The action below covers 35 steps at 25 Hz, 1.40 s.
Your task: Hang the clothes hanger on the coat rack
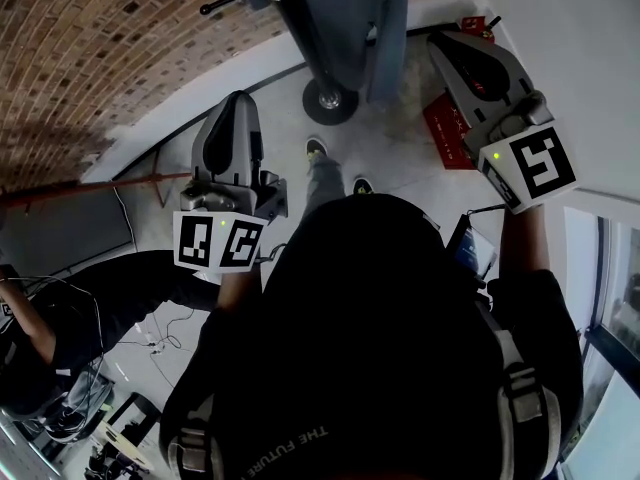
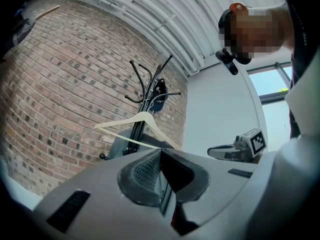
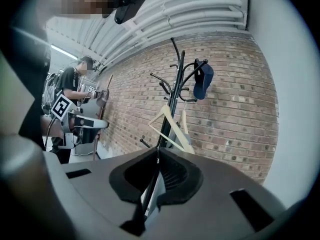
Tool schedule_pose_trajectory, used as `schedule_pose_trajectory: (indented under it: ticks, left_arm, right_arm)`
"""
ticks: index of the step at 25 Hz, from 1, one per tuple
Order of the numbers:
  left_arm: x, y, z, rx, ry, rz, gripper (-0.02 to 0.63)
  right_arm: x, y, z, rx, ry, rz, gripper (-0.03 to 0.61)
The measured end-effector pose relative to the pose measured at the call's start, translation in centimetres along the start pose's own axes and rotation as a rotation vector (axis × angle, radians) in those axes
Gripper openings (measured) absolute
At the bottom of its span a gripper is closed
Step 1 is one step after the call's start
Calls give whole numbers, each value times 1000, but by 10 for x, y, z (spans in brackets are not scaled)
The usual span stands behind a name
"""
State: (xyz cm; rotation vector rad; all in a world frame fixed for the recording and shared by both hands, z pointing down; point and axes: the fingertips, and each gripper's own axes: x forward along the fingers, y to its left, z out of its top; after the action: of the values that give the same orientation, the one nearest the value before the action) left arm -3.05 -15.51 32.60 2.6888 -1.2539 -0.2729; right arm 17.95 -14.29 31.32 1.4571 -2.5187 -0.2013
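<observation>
Left tool [image 2: 160, 154] and right tool [image 3: 157, 151] pinched closed, empty; pale triangular hanger [image 2: 143, 116] on black branching coat rack [image 3: 171, 79]

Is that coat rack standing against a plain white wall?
No, the coat rack stands in front of a brick wall, its reddish-brown bricks plain in the right gripper view.
</observation>
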Motion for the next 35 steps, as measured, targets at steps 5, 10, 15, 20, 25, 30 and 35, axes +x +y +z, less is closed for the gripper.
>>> schedule_pose_trajectory:
  ticks: [5, 10, 15, 20, 25, 30, 35]
  left_arm:
    - [-1, 7, 2, -2, -6, 17, 18]
    - [0, 12, 3, -6, -8, 21, 18]
    - [2, 14, 0, -12, -6, 27, 18]
    - [3, 17, -3, -20, 0, 34, 18]
    - [1, 19, -1, -22, -7, 46, 18]
    - [-3, 22, -1, -22, -9, 56, 18]
    - [-7, 26, 1, -20, -17, 74, 18]
  right_arm:
    - [7, 14, -1, -9, -5, 47, 26]
    - [16, 16, 3, -7, -12, 39, 26]
    - [20, 15, 2, -4, -13, 34, 26]
    - [20, 13, 1, 12, -9, 17, 26]
    - [21, 11, 4, 17, -14, 1, 25]
    - [21, 10, 8, 20, -22, 1, 25]
    - [24, 10, 10, 3, -28, 15, 25]
